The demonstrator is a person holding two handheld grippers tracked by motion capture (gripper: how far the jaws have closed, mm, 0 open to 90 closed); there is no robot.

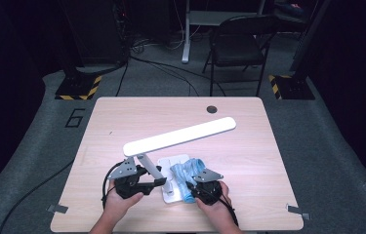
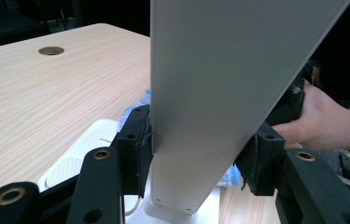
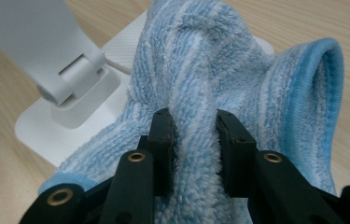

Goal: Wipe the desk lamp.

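High view, lamp: a white desk lamp [image 1: 180,136] stood on the near half of the table [image 1: 122,117], its long head slanting up and away to the right above its flat base [image 1: 174,161].
High view, cloth: a blue striped cloth [image 1: 186,171] lay bunched on the right part of the lamp base, touching it.
High view, hands: the left gripper [image 1: 157,182] reached the lamp stem from the left of the base; the right gripper [image 1: 190,185] met the cloth at the near right corner of the base.
Left gripper view, grip: the left gripper [image 2: 200,161] was pinching the lower part of the lamp arm [image 2: 219,84], one pad pressed on each side of it, just above the base.
Left gripper view, background: behind the lamp arm a hand [image 2: 322,121] was seen, and a little of the blue cloth showed beside the arm.
Right gripper view, grip: the right gripper [image 3: 195,130] was pinching a raised fold of the cloth [image 3: 200,60], with the pile squeezed between the pads.
Right gripper view, lamp: the hinge of the lamp [image 3: 77,77] and the base were just to the left of the cloth.
Step in hand: I judged it as wiping the lamp base, with one gripper steadying the lamp and the other working the cloth.
Next move: it probably called for dragging the cloth across the base toward the hinge, with a firm hold on the arm so that the lamp did not tip or slide.
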